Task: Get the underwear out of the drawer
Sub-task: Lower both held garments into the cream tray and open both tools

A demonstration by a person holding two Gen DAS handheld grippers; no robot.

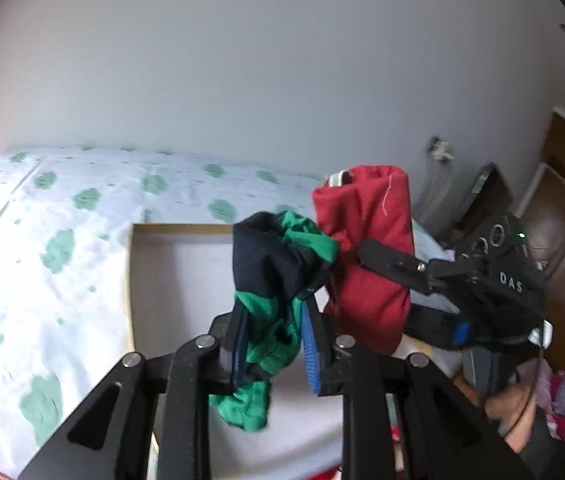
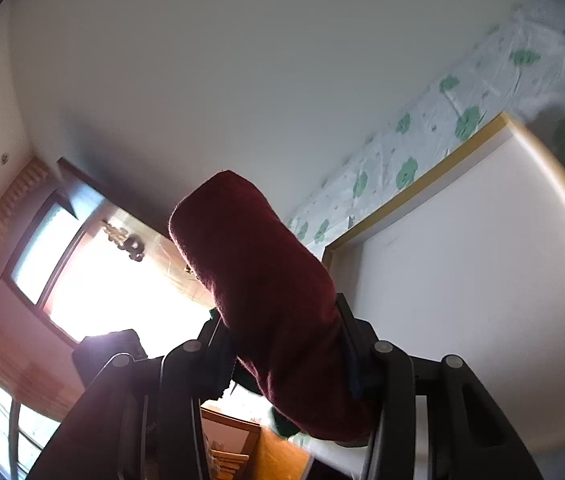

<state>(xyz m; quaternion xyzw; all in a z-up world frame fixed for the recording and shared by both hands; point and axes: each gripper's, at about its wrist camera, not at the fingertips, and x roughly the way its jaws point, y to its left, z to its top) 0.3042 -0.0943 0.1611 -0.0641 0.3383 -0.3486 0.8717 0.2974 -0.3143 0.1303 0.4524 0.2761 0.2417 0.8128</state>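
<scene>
Bedroom, leaf-print bedsheet [image 1: 42, 216] at 9 o'clock | left gripper [image 1: 274, 344] pinched on green-navy underwear [image 1: 278, 280], drawer [image 1: 178, 264] behind | right gripper [image 2: 286, 344] clamped on red underwear [image 2: 258, 280]

Left gripper [image 1: 274, 328] points a bit downward, jaws clamped tight on the green-and-navy underwear [image 1: 278, 280], cloth bunched between the blue-lined pads and hanging below. Right gripper [image 1: 366, 256] sits just to its right, nearly level and rolled, jaws partly apart and pressed on the red rolled underwear [image 2: 266, 296], which stands up past the fingertips. A bit of the person's hand [image 1: 510, 412] shows under the right gripper body.
</scene>
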